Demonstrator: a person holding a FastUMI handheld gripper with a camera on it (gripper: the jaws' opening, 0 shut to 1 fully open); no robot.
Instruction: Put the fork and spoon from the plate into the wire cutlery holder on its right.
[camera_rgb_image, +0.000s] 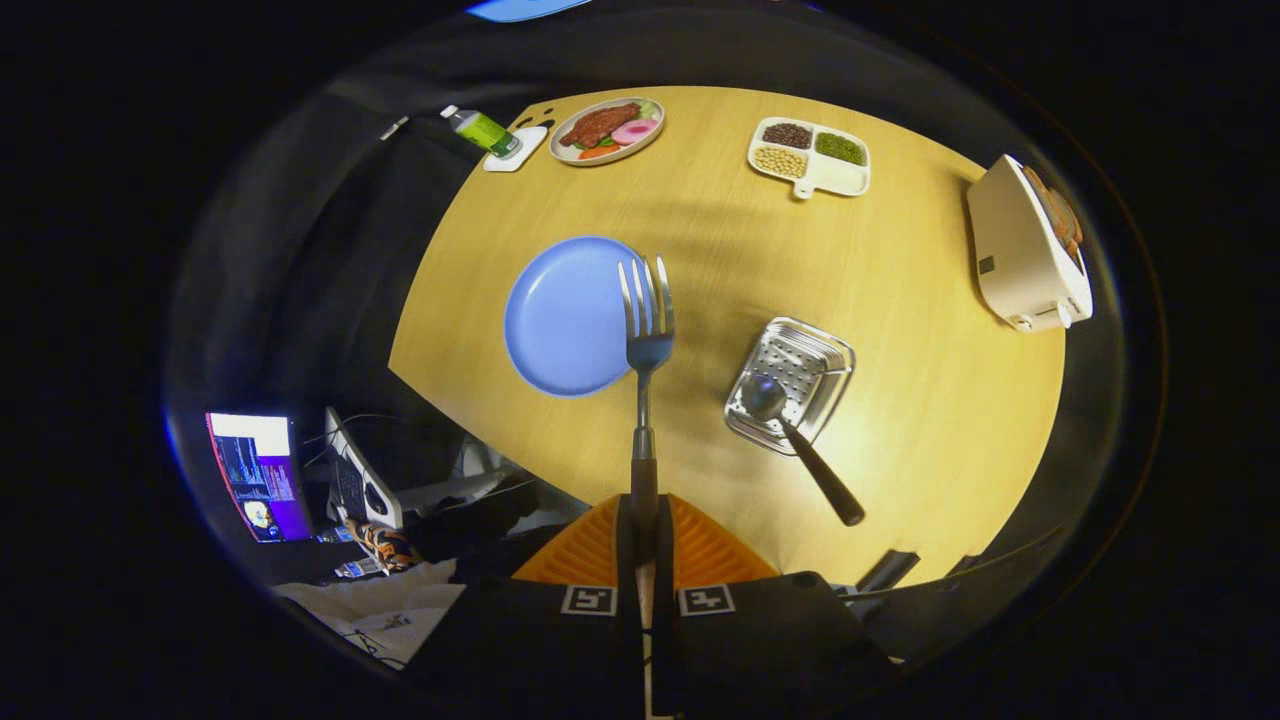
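Though handle end hidden, fork (645, 330) in gripper (645, 530)

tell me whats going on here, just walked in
A person's hand-held gripper is shut on the handle of a fork, holding it up above the wooden table, tines pointing away. The blue plate beyond it is bare. The spoon already sits in the metal cutlery holder to the plate's right, its dark handle sticking out over the rim. So the fork is the piece left to drop in.

The hand-held gripper (645, 545) has ribbed finger pads (705, 550) and two square black-and-white markers behind them.
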